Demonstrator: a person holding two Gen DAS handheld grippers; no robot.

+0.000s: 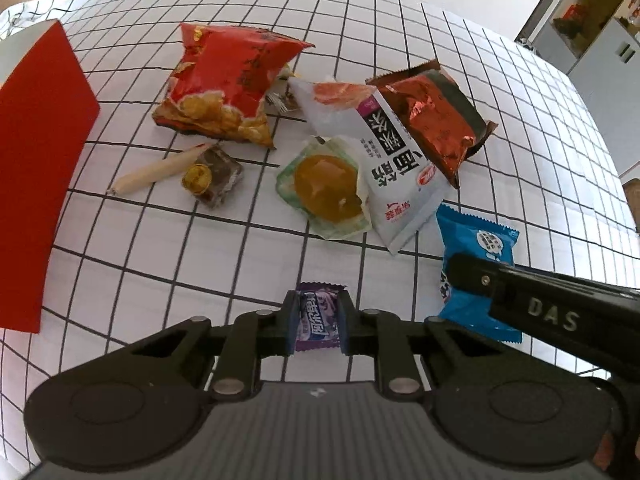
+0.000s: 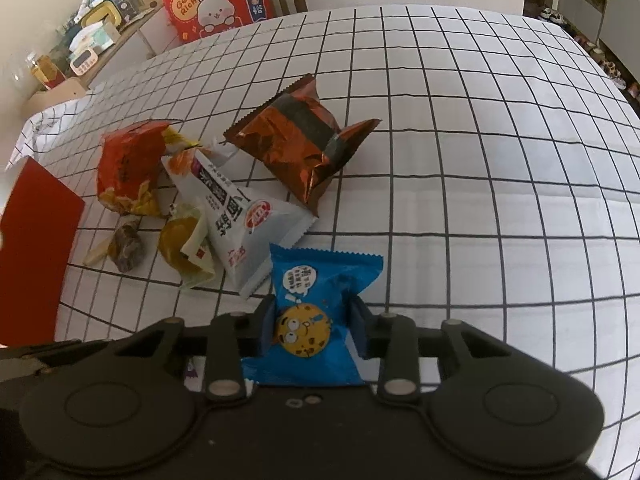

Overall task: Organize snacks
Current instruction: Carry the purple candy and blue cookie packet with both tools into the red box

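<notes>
Left tool [image 1: 318,320] low over a white grid-cloth tabletop [image 1: 160,248], fingers closed against both sides of a small purple candy [image 1: 316,316] lying on the cloth. Right tool [image 2: 313,330] just beside it, to its right, fingers pinching a blue cookie pack [image 2: 316,304] at mid-body; pack also on the cloth. Ahead of both tools, a loose pile: white pack [image 1: 384,168] w/ black text, copper foil pack [image 1: 432,120] behind it, green-wrapped pastry [image 1: 326,188], red chip bag [image 1: 228,84], brown sweet [image 1: 214,178], sausage stick [image 1: 156,170]. Red box [image 1: 36,172] far left of left tool.
</notes>
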